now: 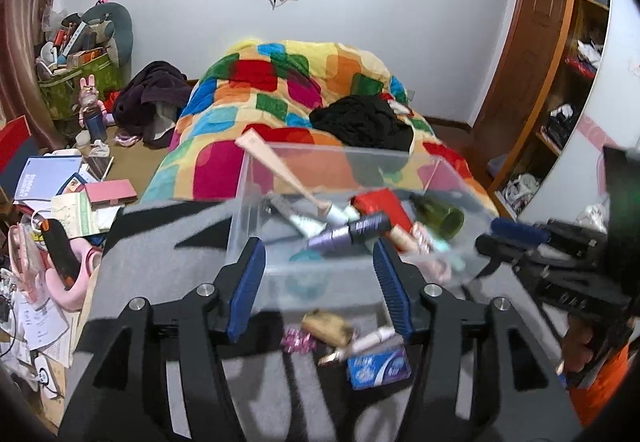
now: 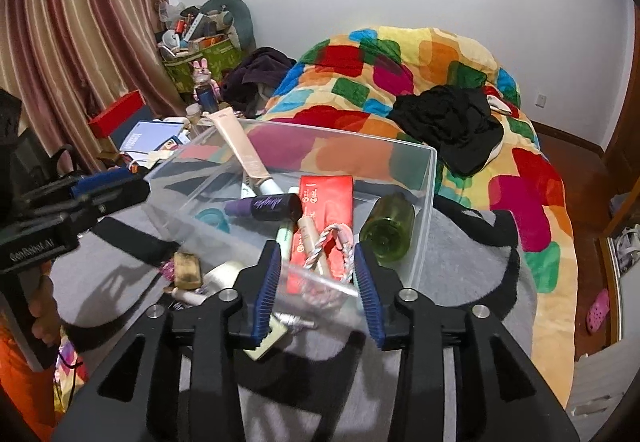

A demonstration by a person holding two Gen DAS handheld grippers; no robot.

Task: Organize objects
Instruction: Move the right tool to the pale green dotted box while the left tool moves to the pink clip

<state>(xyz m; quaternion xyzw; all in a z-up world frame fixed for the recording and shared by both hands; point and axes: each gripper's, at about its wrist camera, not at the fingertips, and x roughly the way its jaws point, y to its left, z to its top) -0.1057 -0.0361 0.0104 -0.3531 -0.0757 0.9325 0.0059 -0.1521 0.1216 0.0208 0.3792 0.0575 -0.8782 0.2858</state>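
- Left wrist view: I have my left gripper (image 1: 318, 282) spread wide and holding nothing, its blue pads either side of the near wall of the clear plastic bin (image 1: 340, 178). The bin sits on the grey blanket (image 1: 160, 242) at the foot of the bed, I judge so that small things can be dropped in from either side.
- Already in the bin: a long beige tube (image 1: 276, 170) leaning on the far-left corner, a red box (image 1: 380, 204), a purple tube (image 1: 348, 234) and a green bottle (image 1: 440, 216) on its side.
- Still loose on the blanket, just below and between my left pads: a tan block (image 1: 326, 328), a pink wrapped piece (image 1: 296, 340), a small white tube (image 1: 368, 342) and a blue packet (image 1: 378, 368). They look like the next candidates, nearer to me than the bin.
- My right gripper (image 1: 512, 238) reaches in from the right at the bin's corner; its jaws read as nearly together from this side.
- Right wrist view: my right gripper (image 2: 316, 282) is in fact moderately open and empty, straddling the bin's near edge; a pink-white braided cord (image 2: 332, 242) lies just beyond, between the pads, over the red box.
- The tan block (image 2: 186, 268) lies left of it, outside the bin, below the left gripper (image 2: 108, 184).
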